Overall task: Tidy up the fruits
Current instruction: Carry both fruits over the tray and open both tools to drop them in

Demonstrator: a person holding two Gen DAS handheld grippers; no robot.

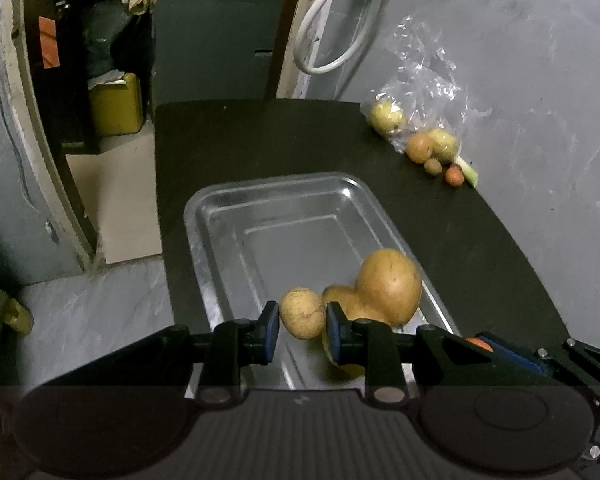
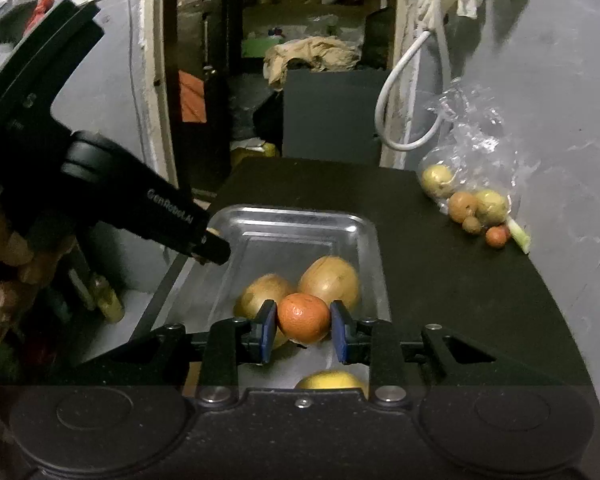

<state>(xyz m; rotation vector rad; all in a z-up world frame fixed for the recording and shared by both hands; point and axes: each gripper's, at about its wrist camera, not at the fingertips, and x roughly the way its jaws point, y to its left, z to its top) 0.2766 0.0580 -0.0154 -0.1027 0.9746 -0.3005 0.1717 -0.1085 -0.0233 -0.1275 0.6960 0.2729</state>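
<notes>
Two claws loaded | my left claw (image 1: pixel 302 327) clamps a small tan fruit (image 1: pixel 302 313) | my right claw (image 2: pixel 304 326) clamps an orange (image 2: pixel 304 317) | metal tray (image 1: pixel 220 216) just ahead, below both

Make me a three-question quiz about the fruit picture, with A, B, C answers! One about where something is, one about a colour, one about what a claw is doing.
1. Where does the clear plastic bag lie?
A. inside the metal tray
B. on the black table by the grey wall
C. on the floor

2. What colour is the fruit in the right claw?
A. orange
B. green
C. purple

3. What is the left claw doing?
A. hanging open with nothing in it
B. gripping the tray's rim
C. shut on a small tan fruit

Answers:
1 B: the bag sits at the far right of the black table, beyond the metal tray.
2 A: the orange fruit sits between its blue pads.
3 C: both pads press the small tan fruit over the tray.
</notes>
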